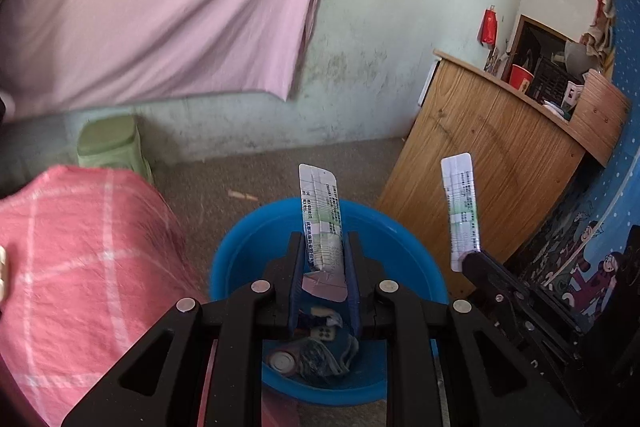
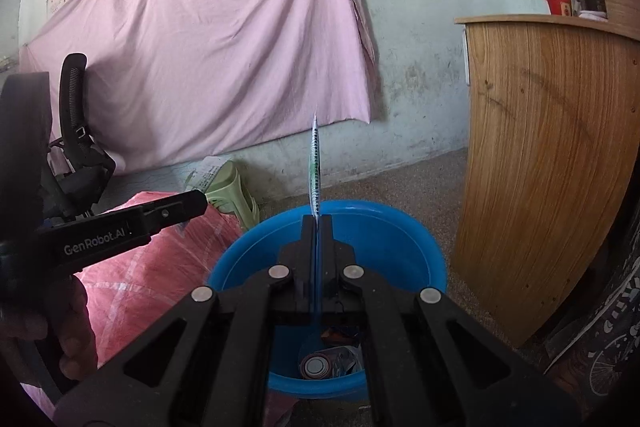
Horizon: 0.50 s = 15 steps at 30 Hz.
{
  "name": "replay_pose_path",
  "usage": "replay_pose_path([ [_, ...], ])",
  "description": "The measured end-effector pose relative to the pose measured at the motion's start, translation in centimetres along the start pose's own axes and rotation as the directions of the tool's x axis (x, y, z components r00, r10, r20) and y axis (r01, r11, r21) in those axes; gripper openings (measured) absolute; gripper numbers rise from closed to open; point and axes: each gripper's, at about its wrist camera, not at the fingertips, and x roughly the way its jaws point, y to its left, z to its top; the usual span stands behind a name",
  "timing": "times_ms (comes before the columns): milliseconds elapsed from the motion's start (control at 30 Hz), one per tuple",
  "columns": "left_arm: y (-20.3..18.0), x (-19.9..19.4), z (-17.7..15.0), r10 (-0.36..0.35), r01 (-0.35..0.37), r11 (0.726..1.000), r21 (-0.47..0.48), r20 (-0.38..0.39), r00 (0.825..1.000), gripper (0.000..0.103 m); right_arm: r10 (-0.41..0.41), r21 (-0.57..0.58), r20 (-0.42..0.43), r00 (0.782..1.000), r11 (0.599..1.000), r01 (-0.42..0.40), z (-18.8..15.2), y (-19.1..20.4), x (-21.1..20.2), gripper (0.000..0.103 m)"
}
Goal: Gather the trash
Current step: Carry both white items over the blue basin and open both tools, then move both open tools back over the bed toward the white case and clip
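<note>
Left gripper point(image 1: 324, 259) clamped on a folded printed packet point(image 1: 320, 211) at frame centre, right gripper point(image 2: 317, 223) pinching another packet point(image 2: 315, 163) (seen edge-on), both above blue basin point(image 1: 240, 251) of trash.

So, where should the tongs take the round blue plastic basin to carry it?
Grip the blue basin by its thin rim, from above at the near side, one finger inside, one outside: its wall stands upright, its top open. Left tongs and right tongs each clamp a white printed packet, so free one first.
</note>
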Motion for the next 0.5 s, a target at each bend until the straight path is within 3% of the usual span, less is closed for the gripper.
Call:
replay_pose_path([
  [67,0.3,0.8,-0.1,0.004,-0.004,1.000,-0.013,-0.037,0.999,0.019,0.002,-0.002,-0.018,1.000,1.000,-0.003,0.0,0.0,0.6,0.027],
  [200,0.9,1.6,-0.5,0.000,-0.003,0.999,-0.034,-0.080,0.997,0.032,0.004,-0.005,-0.042,0.999,1.000,-0.004,-0.1,0.0,1.5,0.027],
  [500,2.5,-0.2,-0.9,0.023,-0.025,0.998,-0.058,-0.047,0.999,0.032,0.008,-0.011,-0.043,0.999,1.000,-0.008,0.0,0.7,1.1,0.031],
])
